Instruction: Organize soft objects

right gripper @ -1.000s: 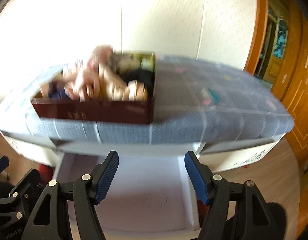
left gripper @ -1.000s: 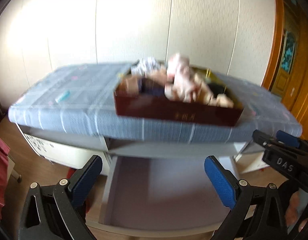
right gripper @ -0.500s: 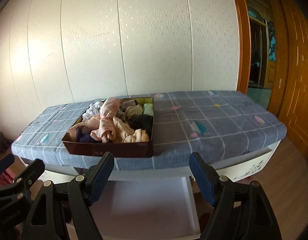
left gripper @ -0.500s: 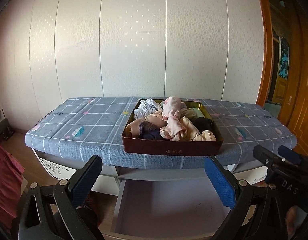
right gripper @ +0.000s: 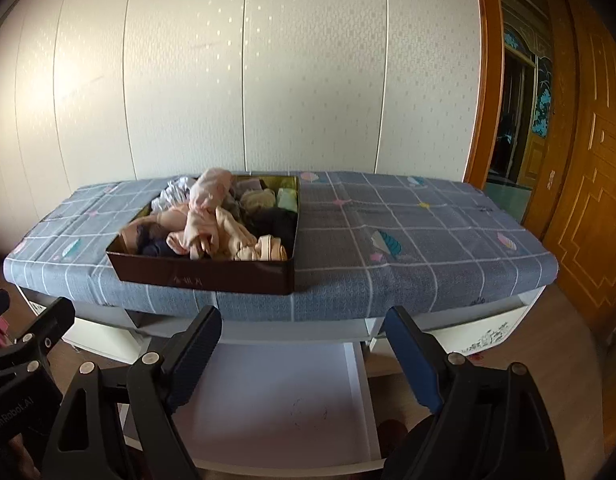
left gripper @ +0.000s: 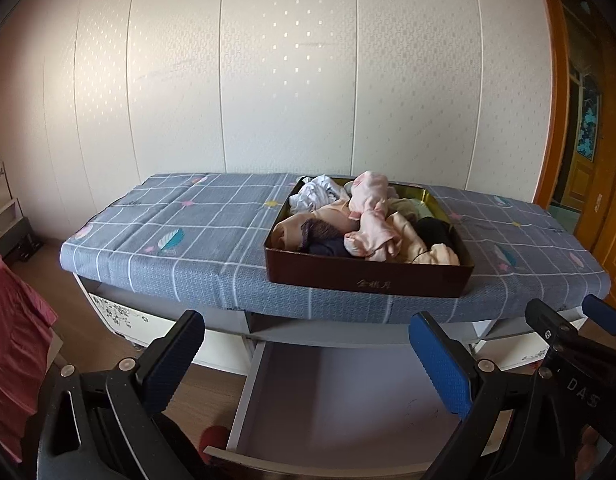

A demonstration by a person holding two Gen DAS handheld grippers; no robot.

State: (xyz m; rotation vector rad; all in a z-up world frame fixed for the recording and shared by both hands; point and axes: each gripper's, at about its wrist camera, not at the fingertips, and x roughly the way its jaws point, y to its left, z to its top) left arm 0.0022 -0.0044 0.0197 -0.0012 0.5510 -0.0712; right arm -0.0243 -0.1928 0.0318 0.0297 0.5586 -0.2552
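Jaws first: left gripper [left gripper: 306,354] and right gripper [right gripper: 304,346] both stand wide with nothing between them; the right's have just been opening. Right below sits an open drawer [right gripper: 276,396], looks bare inside. Up and ahead on the counter [right gripper: 408,248] is the dark tray [right gripper: 204,278] of soft clothes [right gripper: 206,216], long side facing us, running left to right. It's right of center for the left jaws, left of center for the right. Which hand's nearer? Hard to call with this fisheye warp.
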